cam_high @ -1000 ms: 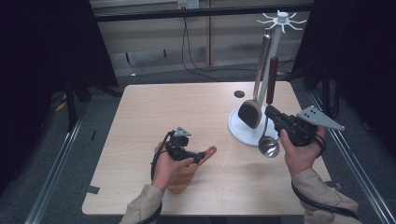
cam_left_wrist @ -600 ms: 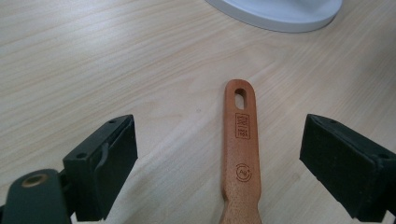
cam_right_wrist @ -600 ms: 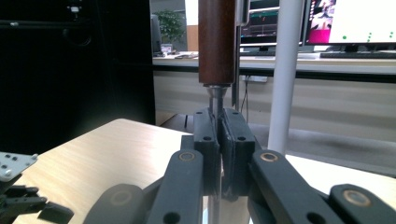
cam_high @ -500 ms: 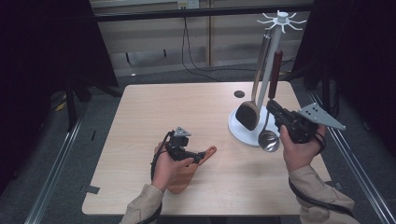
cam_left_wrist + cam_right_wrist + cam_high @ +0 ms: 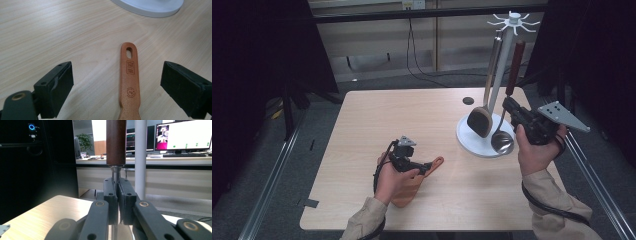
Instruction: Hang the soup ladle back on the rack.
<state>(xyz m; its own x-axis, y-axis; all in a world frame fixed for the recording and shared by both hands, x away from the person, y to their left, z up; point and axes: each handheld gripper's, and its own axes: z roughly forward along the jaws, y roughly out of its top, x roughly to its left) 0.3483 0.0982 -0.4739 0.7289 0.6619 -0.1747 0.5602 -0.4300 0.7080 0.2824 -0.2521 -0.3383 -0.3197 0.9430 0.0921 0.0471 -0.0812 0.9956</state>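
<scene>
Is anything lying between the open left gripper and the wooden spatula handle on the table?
Nothing visible. The orange-brown wooden spatula handle lies flat on the light wood table between the left gripper's open jaws, bare tabletop on both sides.

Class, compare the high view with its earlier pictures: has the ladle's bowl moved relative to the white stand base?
Yes. The ladle, clamped in the right gripper, has moved from beyond the white base's near edge back over it, closer to the pole.

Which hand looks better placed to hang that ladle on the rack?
The right. Its claw is shut on the ladle shaft beside the rack. The left claw stands open over the wooden spatula lying on the table.
</scene>
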